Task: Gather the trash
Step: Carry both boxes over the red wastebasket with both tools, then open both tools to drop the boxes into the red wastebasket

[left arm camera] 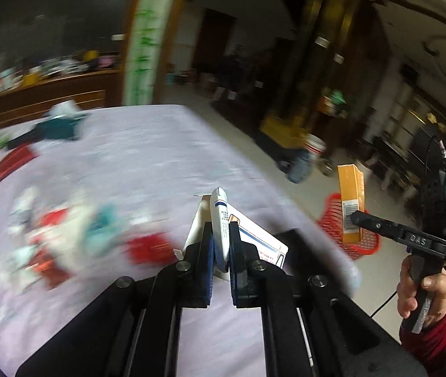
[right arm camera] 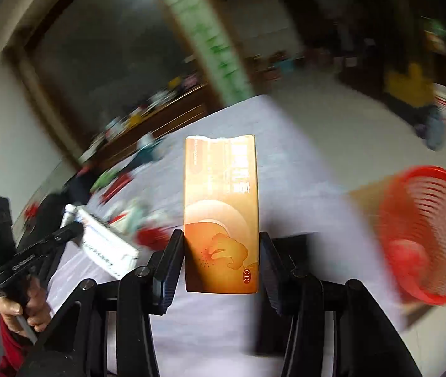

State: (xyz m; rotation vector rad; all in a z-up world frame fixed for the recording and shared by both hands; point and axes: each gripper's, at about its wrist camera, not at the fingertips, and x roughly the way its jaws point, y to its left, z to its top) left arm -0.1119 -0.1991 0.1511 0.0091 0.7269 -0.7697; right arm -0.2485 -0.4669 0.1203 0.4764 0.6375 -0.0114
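Observation:
My left gripper (left arm camera: pixel 221 235) is shut on a flattened white box with a blue stripe (left arm camera: pixel 254 235), held above the lilac-covered table (left arm camera: pixel 160 157). My right gripper (right arm camera: pixel 221 251) is shut on a tall orange box (right arm camera: pixel 221 213), both pads pressing its sides. In the left wrist view, the orange box (left arm camera: pixel 351 201) hangs off the table's right edge, in front of a red mesh basket (left arm camera: pixel 332 223) on the floor. The basket (right arm camera: pixel 427 235) lies right of the orange box in the right wrist view, where the left gripper (right arm camera: pixel 75 229) carries the white box (right arm camera: pixel 106 245) at the left.
Blurred red, teal and white packets (left arm camera: pixel 66 235) are scattered on the table's left half, with more wrappers (left arm camera: pixel 56 125) at its far corner. A hand in a red sleeve (left arm camera: pixel 417 289) grips the right handle. A wooden cabinet (left arm camera: pixel 50 100), dark furniture and a bucket (left arm camera: pixel 314 147) stand beyond.

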